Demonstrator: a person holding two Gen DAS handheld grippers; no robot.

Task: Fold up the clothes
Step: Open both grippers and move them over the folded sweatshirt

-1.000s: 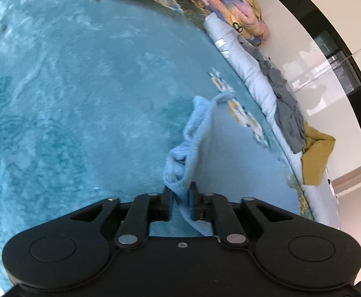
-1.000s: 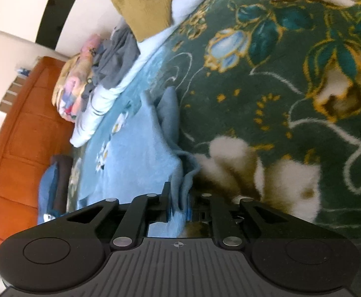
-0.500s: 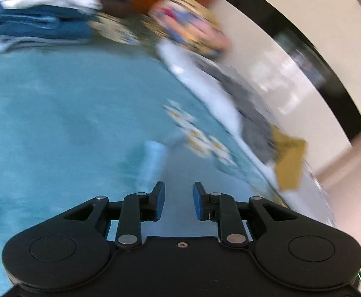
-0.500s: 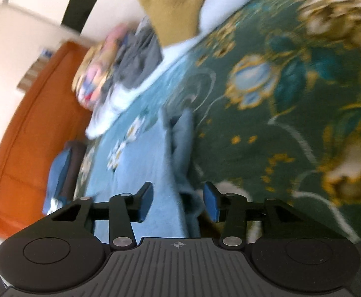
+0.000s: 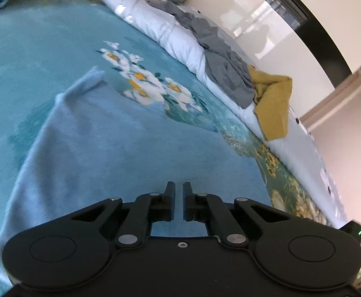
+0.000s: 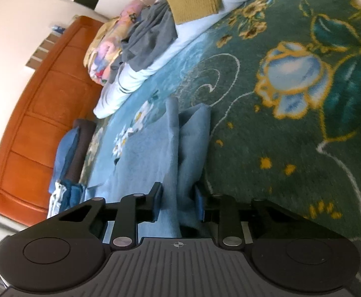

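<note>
Light blue garment (image 5: 106, 143) lies flat on the bed (image 5: 19, 49), long axis running away from both grippers. Left gripper (image 5: 179, 193): jaws nearly closed, a narrow gap, holding nothing, over the near hem. Right gripper (image 6: 178, 198): jaws wide apart, straddling a raised fold at the cloth's right edge, ungripped; it looks nearer to a grasp.

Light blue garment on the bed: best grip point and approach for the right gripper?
Take the raised ridge of the light blue garment where two layers stand up. The right gripper already straddles it, jaws open, so come straight forward along the fold and close across it.
</note>
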